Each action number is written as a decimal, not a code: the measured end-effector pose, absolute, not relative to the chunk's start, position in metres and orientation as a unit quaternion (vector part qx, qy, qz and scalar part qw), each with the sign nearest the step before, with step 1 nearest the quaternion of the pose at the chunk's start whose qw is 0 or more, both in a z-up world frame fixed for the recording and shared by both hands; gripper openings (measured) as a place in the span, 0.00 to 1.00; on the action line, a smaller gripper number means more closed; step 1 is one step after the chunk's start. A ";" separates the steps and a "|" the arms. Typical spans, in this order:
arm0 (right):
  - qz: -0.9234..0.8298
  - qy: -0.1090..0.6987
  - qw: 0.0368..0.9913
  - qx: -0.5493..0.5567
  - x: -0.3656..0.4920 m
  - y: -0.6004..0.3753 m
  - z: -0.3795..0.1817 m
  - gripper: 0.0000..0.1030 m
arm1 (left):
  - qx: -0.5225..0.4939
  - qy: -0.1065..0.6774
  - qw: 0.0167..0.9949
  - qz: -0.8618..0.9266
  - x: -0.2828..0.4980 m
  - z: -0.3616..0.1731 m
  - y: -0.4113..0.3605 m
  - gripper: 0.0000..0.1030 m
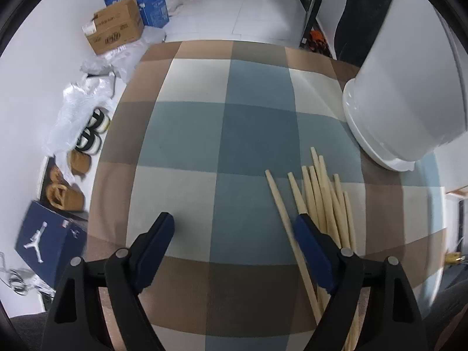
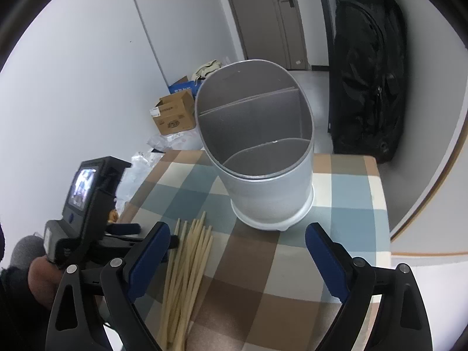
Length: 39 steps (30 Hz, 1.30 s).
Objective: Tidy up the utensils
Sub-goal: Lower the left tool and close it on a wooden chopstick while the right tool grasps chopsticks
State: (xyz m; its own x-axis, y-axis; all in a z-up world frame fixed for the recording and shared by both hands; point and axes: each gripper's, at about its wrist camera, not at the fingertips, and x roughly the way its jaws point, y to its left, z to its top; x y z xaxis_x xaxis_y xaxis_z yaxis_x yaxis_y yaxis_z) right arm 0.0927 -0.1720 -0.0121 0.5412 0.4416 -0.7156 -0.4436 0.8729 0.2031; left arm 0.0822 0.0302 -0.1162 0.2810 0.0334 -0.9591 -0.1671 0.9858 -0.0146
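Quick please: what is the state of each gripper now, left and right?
Left gripper: open, holding nothing; the chopsticks lie by its right finger.
Right gripper: open, empty.

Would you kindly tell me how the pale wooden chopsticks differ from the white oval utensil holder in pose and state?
The pale wooden chopsticks lie flat in a loose bundle; the white oval utensil holder stands upright. The chopsticks are thin sticks; the holder is wide, partitioned and empty. Both rest on the checked tablecloth.
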 end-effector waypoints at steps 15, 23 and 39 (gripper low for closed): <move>0.251 0.419 0.872 0.031 0.099 -0.192 -0.011 0.91 | -0.076 0.566 0.820 0.043 0.095 -0.112 0.027 0.02; 0.263 0.437 0.859 0.026 0.097 -0.187 -0.020 0.71 | -0.130 0.525 0.840 0.044 0.085 -0.095 0.045 0.00; 0.292 0.512 0.806 -0.050 0.115 -0.089 -0.066 0.28 | -0.169 0.470 0.866 0.031 0.065 -0.074 0.080 0.00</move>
